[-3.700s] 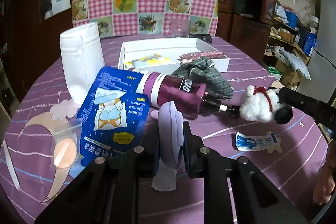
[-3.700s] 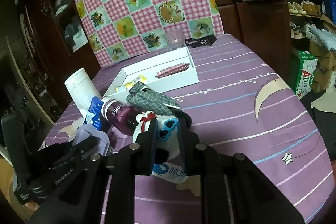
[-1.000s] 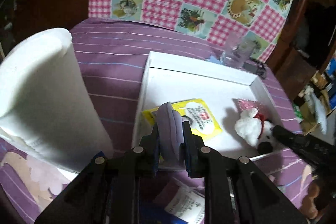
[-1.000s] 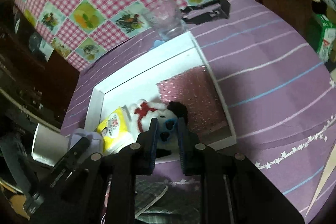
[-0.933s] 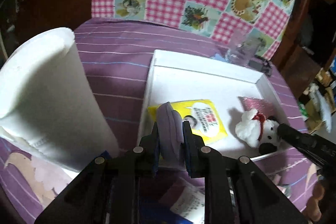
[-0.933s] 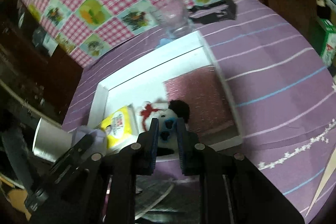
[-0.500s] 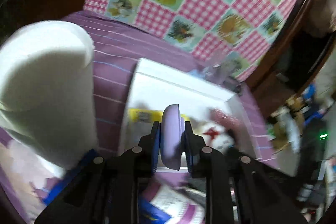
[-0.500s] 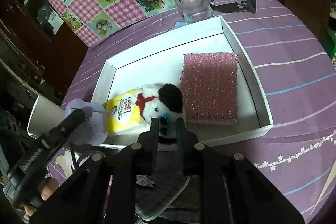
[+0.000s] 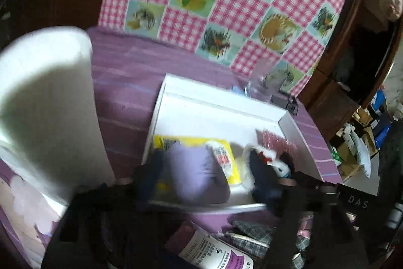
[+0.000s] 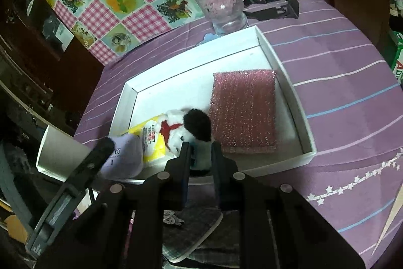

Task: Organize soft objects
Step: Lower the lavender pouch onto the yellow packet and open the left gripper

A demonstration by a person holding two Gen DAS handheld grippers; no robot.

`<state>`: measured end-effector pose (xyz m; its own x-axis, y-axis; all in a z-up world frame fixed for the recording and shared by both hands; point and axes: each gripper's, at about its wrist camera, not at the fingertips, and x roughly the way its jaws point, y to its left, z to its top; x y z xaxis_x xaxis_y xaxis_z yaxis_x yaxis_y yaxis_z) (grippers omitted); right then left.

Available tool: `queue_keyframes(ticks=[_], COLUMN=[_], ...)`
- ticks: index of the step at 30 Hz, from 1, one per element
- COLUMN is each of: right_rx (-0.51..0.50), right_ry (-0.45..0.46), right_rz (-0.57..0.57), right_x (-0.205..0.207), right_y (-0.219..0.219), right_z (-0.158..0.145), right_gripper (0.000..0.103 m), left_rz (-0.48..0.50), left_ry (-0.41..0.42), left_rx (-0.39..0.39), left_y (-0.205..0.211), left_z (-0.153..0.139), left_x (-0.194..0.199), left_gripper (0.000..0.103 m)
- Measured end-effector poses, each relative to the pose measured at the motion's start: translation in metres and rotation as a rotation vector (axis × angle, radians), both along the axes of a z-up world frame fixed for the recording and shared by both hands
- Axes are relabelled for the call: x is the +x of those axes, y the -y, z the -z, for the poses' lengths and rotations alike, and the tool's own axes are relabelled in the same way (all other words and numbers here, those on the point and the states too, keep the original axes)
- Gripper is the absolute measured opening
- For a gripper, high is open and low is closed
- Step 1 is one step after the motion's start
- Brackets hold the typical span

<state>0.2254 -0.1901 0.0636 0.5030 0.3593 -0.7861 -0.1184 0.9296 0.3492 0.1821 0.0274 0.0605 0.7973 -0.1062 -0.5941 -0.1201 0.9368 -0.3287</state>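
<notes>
The left gripper [image 9: 204,175] has its jaws opening, and a soft, rounded lilac pad [image 9: 199,178] sits loose between the spread fingers, blurred, at the near left corner of the shallow white cardboard tray [image 10: 284,75]. Under the pad lies a glossy yellow packet [image 10: 153,143] with printed text. The right gripper [image 10: 200,155] is clamped on the fluffy white plush toy [image 10: 176,132], its narrow jaws pinching the toy's pale blue end; the toy has a red bow and a round black fuzzy ear, and lies inside the tray just beside a flat, rectangular pink sponge [image 10: 243,110] with a glittery, ridged surface. Behind the tray stands a clear drinking glass [image 10: 224,9] on the striped purple tablecloth [image 10: 340,67].
</notes>
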Motion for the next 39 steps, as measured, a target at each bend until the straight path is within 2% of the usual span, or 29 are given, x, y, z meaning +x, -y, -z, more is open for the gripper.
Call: queue_keyframes(ticks=[3, 5, 8, 9, 10, 11, 14, 15, 18, 19, 20, 23, 25, 30, 32, 35, 38, 39], right_rx=[-0.011, -0.010, -0.002, -0.004, -0.006, -0.008, -0.006, -0.004, -0.001, 0.001, 0.003, 0.004, 0.005, 0.023, 0.029, 0.031, 0.027, 0.026], right_ry=[0.022, 0.032, 0.037, 0.037, 0.038, 0.037, 0.031, 0.028, 0.022, 0.019, 0.018, 0.017, 0.019, 0.016, 0.014, 0.007, 0.003, 0.002], right_rz=[0.007, 0.008, 0.002, 0.000, -0.001, -0.001, 0.004, 0.007, 0.015, 0.017, 0.018, 0.018, 0.021, 0.023, 0.025, 0.028, 0.029, 0.031], right_x=[-0.002, -0.003, -0.004, -0.004, -0.004, -0.004, -0.003, -0.003, -0.002, -0.002, -0.002, -0.002, -0.002, 0.000, 0.000, 0.001, 0.002, 0.003], right_y=[0.002, 0.003, 0.003, 0.003, 0.003, 0.003, 0.004, 0.005, 0.007, 0.008, 0.008, 0.008, 0.008, 0.010, 0.011, 0.012, 0.013, 0.013], right_z=[-0.008, -0.013, -0.017, -0.017, -0.018, -0.017, -0.016, -0.016, -0.014, -0.013, -0.013, -0.013, -0.013, -0.013, -0.013, -0.011, -0.009, -0.008], right_gripper=[0.018, 0.018, 0.018, 0.018, 0.018, 0.018, 0.018, 0.018, 0.018, 0.018, 0.018, 0.018, 0.018, 0.018, 0.018, 0.018, 0.018, 0.018], left_rz=[-0.021, -0.037, -0.040, -0.035, -0.026, -0.003, 0.056, 0.053, 0.032, 0.037, 0.048, 0.033, 0.034, 0.067, 0.073, 0.052, 0.033, 0.032], left_ry=[0.048, 0.049, -0.031, -0.073, -0.106, -0.151, -0.259, -0.272, -0.294, -0.308, -0.317, -0.304, -0.275, -0.134, -0.112, -0.156, -0.226, -0.224], left_rx=[0.022, 0.037, 0.050, 0.048, 0.041, 0.019, -0.046, -0.048, 0.027, 0.038, 0.026, 0.043, 0.020, -0.057, -0.057, -0.016, -0.012, -0.010], left_y=[-0.002, -0.005, -0.011, -0.013, -0.014, -0.017, -0.020, -0.020, -0.013, -0.010, -0.008, -0.006, -0.009, -0.013, -0.010, -0.003, -0.005, -0.006], left_z=[-0.011, -0.015, -0.016, -0.016, -0.015, -0.014, -0.006, -0.003, 0.005, 0.010, 0.015, 0.017, 0.012, -0.007, -0.010, 0.000, 0.021, 0.024], left_x=[-0.008, -0.010, -0.004, -0.002, 0.000, 0.004, 0.012, 0.012, 0.013, 0.015, 0.016, 0.015, 0.012, 0.002, 0.005, 0.025, 0.040, 0.040], left_gripper=[0.080, 0.080, 0.077, 0.067, 0.049, 0.044, 0.041, 0.041, 0.041, 0.031, 0.027, 0.019, 0.015, 0.013, 0.013, 0.013, 0.014, 0.014])
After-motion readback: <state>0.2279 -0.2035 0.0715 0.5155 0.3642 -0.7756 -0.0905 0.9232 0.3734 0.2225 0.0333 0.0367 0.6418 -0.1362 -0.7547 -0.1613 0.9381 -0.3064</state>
